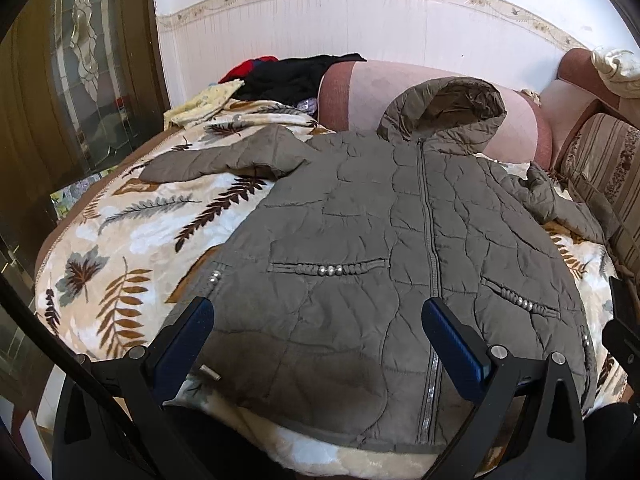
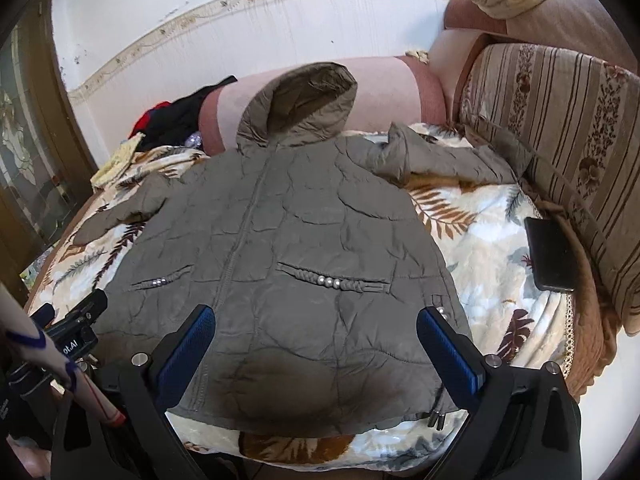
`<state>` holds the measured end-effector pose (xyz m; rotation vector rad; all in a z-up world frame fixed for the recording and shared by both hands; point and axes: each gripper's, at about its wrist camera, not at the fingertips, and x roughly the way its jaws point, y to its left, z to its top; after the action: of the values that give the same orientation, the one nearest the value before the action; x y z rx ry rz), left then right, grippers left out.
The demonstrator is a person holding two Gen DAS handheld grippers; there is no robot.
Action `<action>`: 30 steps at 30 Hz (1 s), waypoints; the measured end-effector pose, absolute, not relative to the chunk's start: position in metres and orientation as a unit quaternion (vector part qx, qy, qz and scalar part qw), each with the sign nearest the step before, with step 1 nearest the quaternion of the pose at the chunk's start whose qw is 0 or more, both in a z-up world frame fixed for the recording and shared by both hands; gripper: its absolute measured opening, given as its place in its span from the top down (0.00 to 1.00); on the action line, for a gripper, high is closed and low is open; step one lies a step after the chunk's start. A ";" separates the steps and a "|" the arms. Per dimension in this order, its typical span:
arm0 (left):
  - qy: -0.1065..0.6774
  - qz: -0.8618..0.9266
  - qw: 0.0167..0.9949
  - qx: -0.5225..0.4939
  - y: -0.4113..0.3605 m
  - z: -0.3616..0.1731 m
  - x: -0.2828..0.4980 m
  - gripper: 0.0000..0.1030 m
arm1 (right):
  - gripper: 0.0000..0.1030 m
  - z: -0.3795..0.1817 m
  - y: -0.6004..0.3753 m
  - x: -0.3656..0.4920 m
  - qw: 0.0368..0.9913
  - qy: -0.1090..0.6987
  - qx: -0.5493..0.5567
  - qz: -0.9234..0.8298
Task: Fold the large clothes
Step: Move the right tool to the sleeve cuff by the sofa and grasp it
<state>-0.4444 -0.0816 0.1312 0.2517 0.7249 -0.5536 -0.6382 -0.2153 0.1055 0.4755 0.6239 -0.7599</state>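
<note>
Holding both grippers, left gripper (image 1: 318, 334) and right gripper (image 2: 316, 336), wide open and empty, you face the flat jacket (image 1: 380, 248); fold a sleeve (image 1: 224, 160) inward next.

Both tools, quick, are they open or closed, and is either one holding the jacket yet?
Left tool: open, holding nothing, above the jacket hem.
Right tool: open, holding nothing, above the hem too.

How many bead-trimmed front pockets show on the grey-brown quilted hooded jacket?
2 on the grey-brown quilted hooded jacket: one pocket right of the zipper in the right wrist view, one pocket left. None seem hidden.
</note>
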 end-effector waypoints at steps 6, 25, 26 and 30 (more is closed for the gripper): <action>0.354 -0.277 0.885 0.120 -0.107 0.126 -0.431 0.00 | 0.01 0.098 -0.230 -0.632 0.844 0.309 0.231 -0.371; 0.377 -0.284 0.871 0.138 -0.249 0.076 -0.316 0.00 | 0.01 0.091 -0.360 -0.644 0.791 0.295 0.343 -0.411; 0.367 -0.274 0.878 0.143 -0.250 0.077 -0.313 0.00 | 0.02 0.093 -0.378 -0.653 0.783 0.286 0.354 -0.424; 0.371 -0.268 0.878 0.143 -0.251 0.076 -0.306 0.00 | 0.10 0.094 -0.443 -0.679 0.755 0.273 0.373 -0.465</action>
<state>-0.3056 -0.2506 0.0757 0.2976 0.7740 -0.5589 -0.6787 -0.4431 0.0943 0.8131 0.5952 -1.0145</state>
